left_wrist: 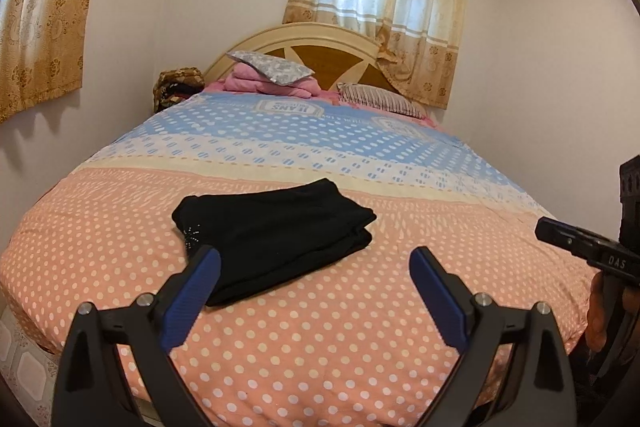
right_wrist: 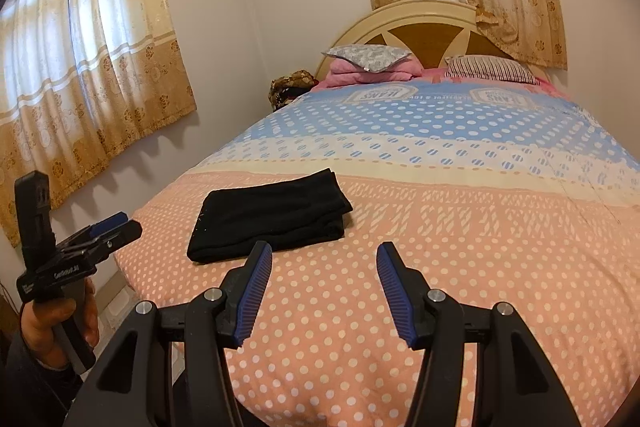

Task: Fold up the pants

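Black pants (left_wrist: 276,239) lie folded into a compact rectangle on the polka-dot bedspread (left_wrist: 320,327). They also show in the right wrist view (right_wrist: 272,223). My left gripper (left_wrist: 314,261) is open and empty, held above the near end of the bed just short of the pants. My right gripper (right_wrist: 324,255) is open and empty, to the right of the pants and nearer the foot of the bed. The right gripper's body shows at the right edge of the left wrist view (left_wrist: 592,247). The left gripper shows from the side in the right wrist view (right_wrist: 116,223).
Pillows (left_wrist: 272,67) and a pink folded blanket (left_wrist: 268,85) sit by the headboard (left_wrist: 320,43). A striped pillow (right_wrist: 492,69) lies at the right. Curtained windows (right_wrist: 80,47) and walls surround the bed. Tiled floor (left_wrist: 20,363) lies at the left.
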A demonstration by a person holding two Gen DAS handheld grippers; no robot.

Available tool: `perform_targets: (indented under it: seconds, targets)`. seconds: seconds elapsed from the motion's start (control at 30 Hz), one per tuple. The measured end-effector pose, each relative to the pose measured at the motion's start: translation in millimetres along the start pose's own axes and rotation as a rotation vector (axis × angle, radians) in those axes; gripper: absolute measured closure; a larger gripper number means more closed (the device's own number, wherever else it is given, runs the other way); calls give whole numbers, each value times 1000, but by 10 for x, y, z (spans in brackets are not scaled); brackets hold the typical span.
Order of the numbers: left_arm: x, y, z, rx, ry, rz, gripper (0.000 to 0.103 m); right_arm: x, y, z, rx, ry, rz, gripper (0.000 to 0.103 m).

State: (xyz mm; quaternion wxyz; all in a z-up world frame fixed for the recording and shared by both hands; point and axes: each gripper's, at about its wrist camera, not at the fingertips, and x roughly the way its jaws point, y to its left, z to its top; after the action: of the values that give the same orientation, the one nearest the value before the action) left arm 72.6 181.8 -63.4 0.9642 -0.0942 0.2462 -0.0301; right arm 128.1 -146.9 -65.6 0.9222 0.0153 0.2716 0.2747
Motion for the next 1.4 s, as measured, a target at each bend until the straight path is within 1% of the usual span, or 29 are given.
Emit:
perform_targets:
  seconds: [0.43,0.93,1.07,1.4]
  targets:
    - [-215,-76,50,-7,-48,0,4,-181,183,-5,-44,-23,8,46]
    - [-220,-94,63,-5,-48,8,4,-162,178,10,-31,-15,8,46]
    - [-227,-92,67,-6,-53,13,1,-168,200,2,-31,-14,10,46]
    - [-211,-84,68,-1,-53,28,1,-134,225,-17,-28,-11,12,46]
